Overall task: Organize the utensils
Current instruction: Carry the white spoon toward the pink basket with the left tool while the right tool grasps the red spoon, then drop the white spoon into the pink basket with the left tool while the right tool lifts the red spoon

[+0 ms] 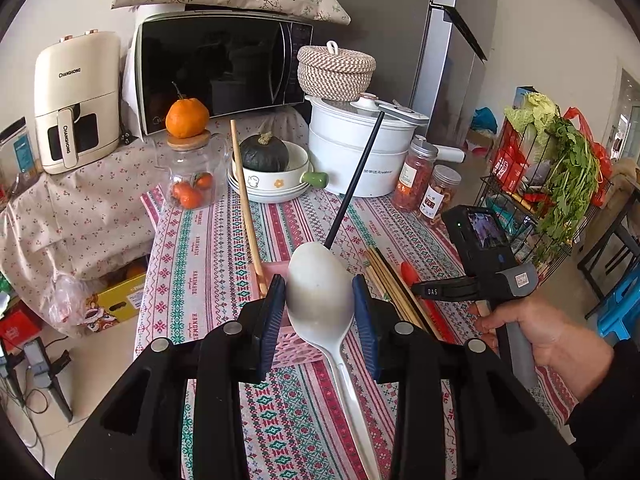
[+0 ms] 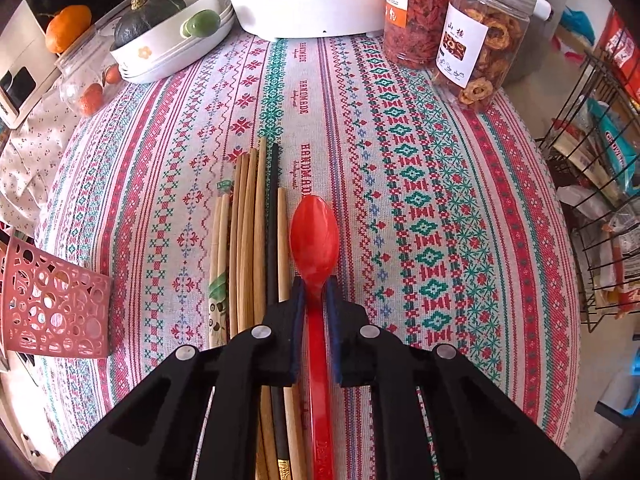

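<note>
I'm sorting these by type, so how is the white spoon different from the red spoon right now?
The white spoon has a broad, pale bowl; the red spoon has a slimmer, glossy one. The left gripper holds the white spoon by its bowl, raised over the pink basket; the right gripper pinches the red spoon at its neck, low beside the chopsticks. Both look plastic with long handles.

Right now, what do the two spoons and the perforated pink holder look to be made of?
Glossy red spoon: probably plastic, translucent sheen, moulded handle lettering.
Matte white spoon: likely plastic or melamine, dull surface.
Perforated pink holder: moulded plastic, thin walls with punched round holes.
</note>
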